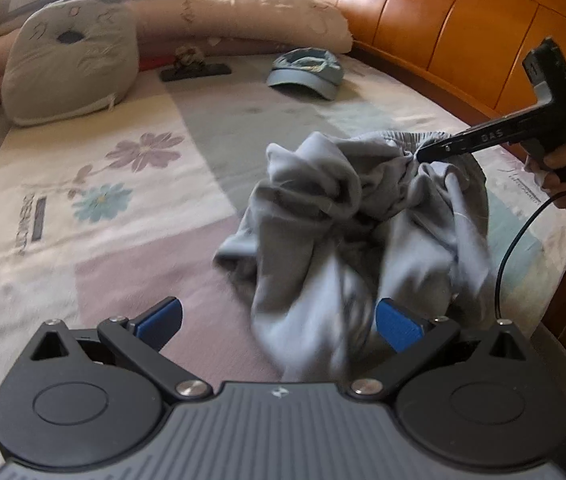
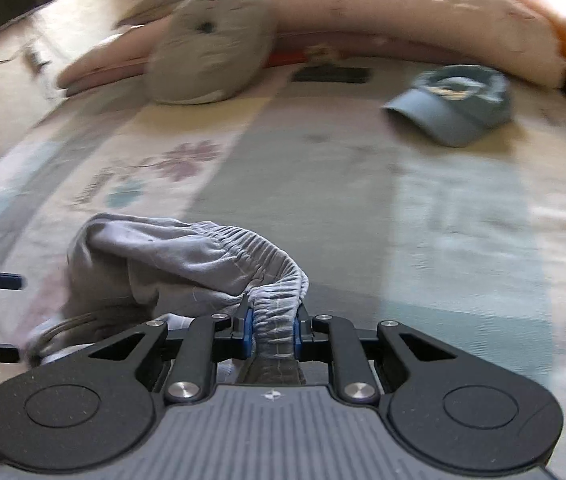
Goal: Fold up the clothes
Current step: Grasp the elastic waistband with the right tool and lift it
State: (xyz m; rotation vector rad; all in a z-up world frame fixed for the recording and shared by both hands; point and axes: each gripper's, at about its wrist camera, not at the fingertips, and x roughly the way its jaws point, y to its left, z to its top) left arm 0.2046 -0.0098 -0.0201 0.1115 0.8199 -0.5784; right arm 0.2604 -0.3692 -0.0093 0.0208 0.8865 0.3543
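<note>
Pinching the stretchy waistband, the right gripper (image 2: 271, 330) holds the grey pants (image 1: 347, 216) bunched up over the bed (image 1: 83, 208), while the left gripper (image 1: 279, 320) waits with its jaws wide, the loose cloth hanging right between them, nearest that hand.

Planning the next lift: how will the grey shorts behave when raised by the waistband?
Likely floppy: the grey shorts hang bunched and creased below the right gripper, which pinches the elastic waistband. Probably light, since one small pinch holds up much of them. The gathered elastic may grip well, but loose legs would dangle, so the open left gripper should catch them.
</note>
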